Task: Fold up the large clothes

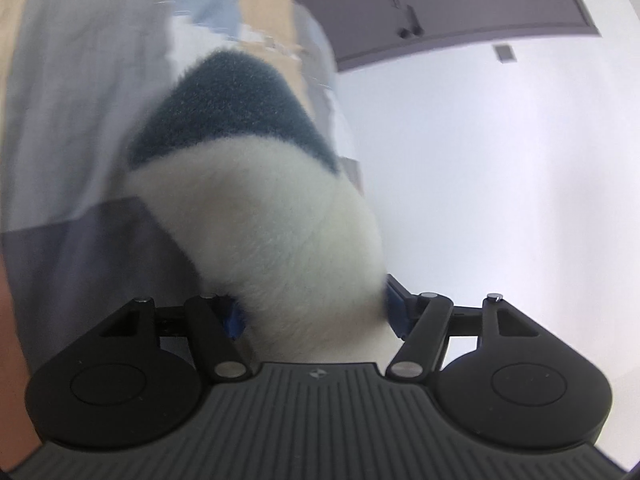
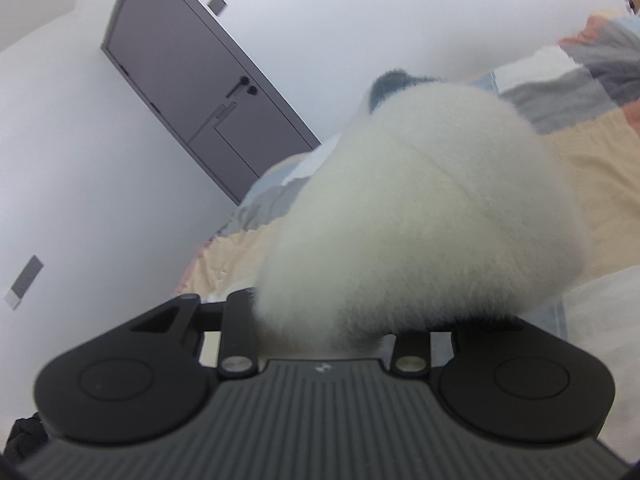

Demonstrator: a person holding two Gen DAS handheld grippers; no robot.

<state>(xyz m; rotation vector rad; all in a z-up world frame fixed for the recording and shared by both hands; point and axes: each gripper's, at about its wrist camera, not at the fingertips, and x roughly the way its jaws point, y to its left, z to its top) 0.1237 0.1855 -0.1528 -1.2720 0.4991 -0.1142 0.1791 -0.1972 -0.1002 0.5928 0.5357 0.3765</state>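
Note:
A fluffy fleece garment, white with a dark teal panel, fills the middle of the left wrist view. My left gripper is shut on a thick bunch of it, which is squeezed between the blue pads. In the right wrist view the same white fleece bulges up over my right gripper, with a bit of teal at the top. The fabric hides the right fingertips, and the jaws stand narrow around the bunch. Both ends are lifted off the bed.
Below lies a bed with a patchwork cover in beige, grey and pale blue. A grey door stands in the white wall, with a switch plate nearby. Something dark sits at the lower left.

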